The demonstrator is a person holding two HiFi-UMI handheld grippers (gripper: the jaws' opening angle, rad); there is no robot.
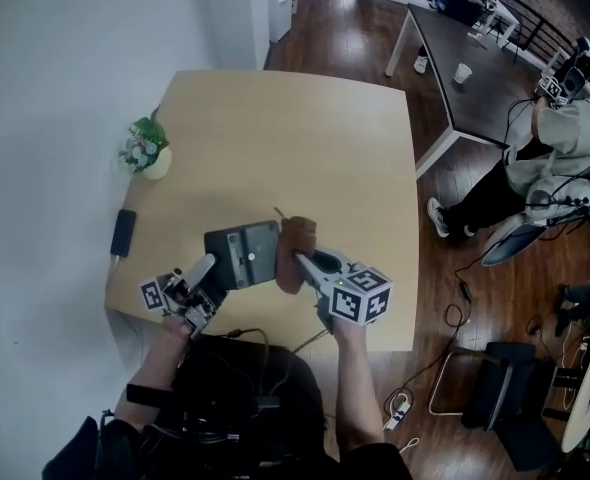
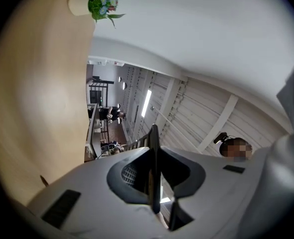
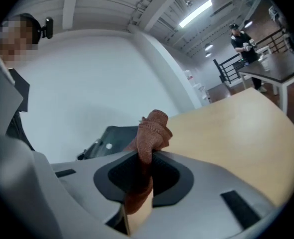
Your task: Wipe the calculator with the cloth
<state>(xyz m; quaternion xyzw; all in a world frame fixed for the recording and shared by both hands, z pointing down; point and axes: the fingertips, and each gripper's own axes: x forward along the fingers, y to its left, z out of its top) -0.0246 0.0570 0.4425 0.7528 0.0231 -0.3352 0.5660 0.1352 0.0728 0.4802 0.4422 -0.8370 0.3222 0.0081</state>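
Observation:
The dark calculator (image 1: 243, 255) is over the near part of the light wooden table (image 1: 305, 138). My left gripper (image 1: 207, 268) is shut on its left edge. In the left gripper view the calculator (image 2: 154, 148) shows edge-on as a thin dark plate clamped between the jaws of that gripper (image 2: 155, 183). A crumpled brown cloth (image 1: 295, 255) rests against the calculator's right side, with my right gripper (image 1: 303, 260) shut on it. In the right gripper view the cloth (image 3: 151, 128) sticks up out of the gripper (image 3: 142, 176), and the calculator (image 3: 112, 136) lies just behind it.
A small potted plant (image 1: 147, 148) stands at the table's left edge, with a flat dark device (image 1: 123, 232) nearer along that edge. A dark table (image 1: 475, 68), a seated person (image 1: 560, 153), chairs and floor cables (image 1: 445, 328) are to the right.

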